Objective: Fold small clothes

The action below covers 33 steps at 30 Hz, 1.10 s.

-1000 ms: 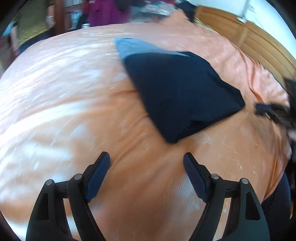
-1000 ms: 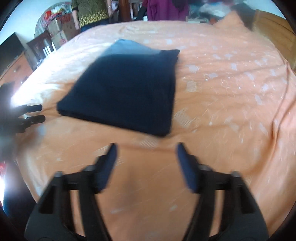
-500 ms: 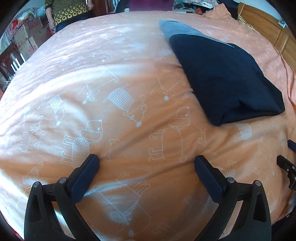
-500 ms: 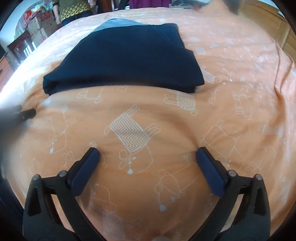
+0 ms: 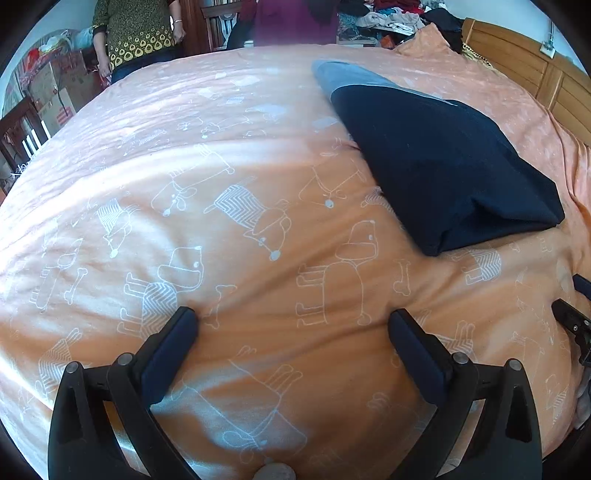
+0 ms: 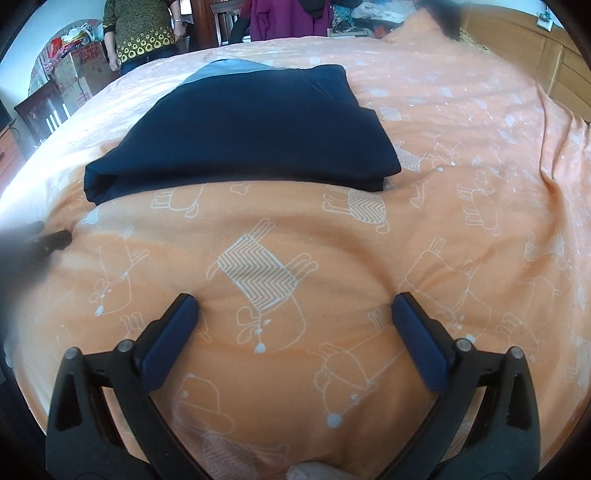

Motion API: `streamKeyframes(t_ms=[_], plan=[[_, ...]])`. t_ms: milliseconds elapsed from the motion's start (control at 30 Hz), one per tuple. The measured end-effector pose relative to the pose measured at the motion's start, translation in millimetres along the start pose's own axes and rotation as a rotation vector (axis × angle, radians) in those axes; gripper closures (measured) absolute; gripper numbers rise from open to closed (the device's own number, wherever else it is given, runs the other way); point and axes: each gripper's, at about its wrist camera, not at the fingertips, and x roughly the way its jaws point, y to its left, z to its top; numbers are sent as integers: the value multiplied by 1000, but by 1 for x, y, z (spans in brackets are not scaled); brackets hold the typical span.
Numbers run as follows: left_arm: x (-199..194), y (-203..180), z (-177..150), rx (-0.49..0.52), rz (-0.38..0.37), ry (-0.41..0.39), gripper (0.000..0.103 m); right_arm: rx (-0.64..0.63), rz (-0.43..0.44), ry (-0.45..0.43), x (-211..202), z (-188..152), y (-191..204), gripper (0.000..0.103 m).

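We see the folded navy-blue garment (image 6: pixel 251 129), a flat rectangle of soft knit with a grey-blue panel showing at its far end, lying on the orange bedspread (image 6: pixel 461 229) printed with white outline dogs. In the right wrist view it rests ahead of the right gripper (image 6: pixel 294 306) and slightly to its left, apart from the fingertips, with a strip of bare bedspread between. In the left wrist view the same garment (image 5: pixel 443 166) lies ahead and well to the right of the left gripper (image 5: pixel 293 319), its near folded edge raised into a soft roll.

We note that both grippers have their dark-blue padded fingers (image 6: pixel 173 332) spread wide, with nothing between them; their tips press into or just touch the bedspread, which dimples around them. Each gripper appears at the margin of the other's view: the right gripper's black tips (image 5: pixel 572 317) at the far right of the left view, the left gripper's blurred tip (image 6: pixel 51 240) at the far left of the right view.

Beyond the garment, at the far side of the bed, we see a person in a dark patterned top (image 5: pixel 136 33) and another in a purple top (image 5: pixel 291 22), both standing. A wooden headboard (image 5: pixel 535 70) runs to the right, and cardboard boxes (image 6: pixel 77 77) are stacked to the far left.
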Motion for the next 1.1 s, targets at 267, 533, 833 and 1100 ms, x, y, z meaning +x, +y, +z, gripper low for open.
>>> streamKeyframes(t_ms=[267, 533, 833, 1100], plan=[[-2, 0, -1, -4, -3, -7, 0, 19, -45, 44, 2, 6, 5, 0], [-2, 2, -1, -10, -1, -16, 0, -4, -6, -24, 3, 0, -1, 0], [-2, 4, -3, -5, -6, -42, 0, -2, 30, -70, 3, -2, -6, 0], [-1, 5, -4, -9, -11, -48, 0, -7, 26, -84, 3, -3, -4, 0]])
